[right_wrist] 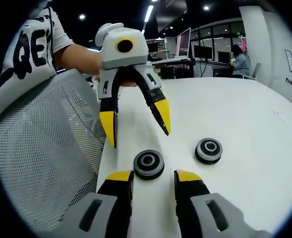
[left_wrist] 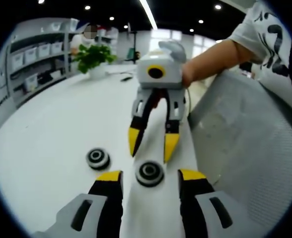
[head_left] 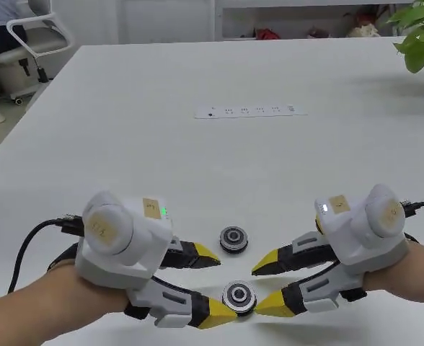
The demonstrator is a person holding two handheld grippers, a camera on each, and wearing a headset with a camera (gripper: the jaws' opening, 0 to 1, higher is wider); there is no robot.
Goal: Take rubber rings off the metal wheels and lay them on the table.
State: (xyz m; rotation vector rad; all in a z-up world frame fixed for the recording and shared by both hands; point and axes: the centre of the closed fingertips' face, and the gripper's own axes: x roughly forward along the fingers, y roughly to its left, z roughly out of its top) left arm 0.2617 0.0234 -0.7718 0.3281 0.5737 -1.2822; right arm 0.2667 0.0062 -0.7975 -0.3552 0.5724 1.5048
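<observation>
Closest to me are the two grippers: the left gripper (head_left: pixel 213 282) points in from 9 o'clock and the right gripper (head_left: pixel 259 287) from 3 o'clock. Both have their jaws spread wide and clasp nothing. Between their lower tips, at 6 o'clock on the white table (head_left: pixel 197 158), the near wheel (head_left: pixel 239 295) lies flat. I cannot tell whether the tips touch it. The second wheel (head_left: pixel 233 239) lies just beyond, toward 12 o'clock, apart from the first. The near one's rubber ring (right_wrist: pixel 138 165) shows as a black band round grey metal, not yet off.

I judge the wheel small but dense, and apt to skate on the smooth top, so one gripper should pinch it across its rim. The ring looks soft and stretchy. It seems best hooked at its outer edge with a jaw tip and rolled off.
</observation>
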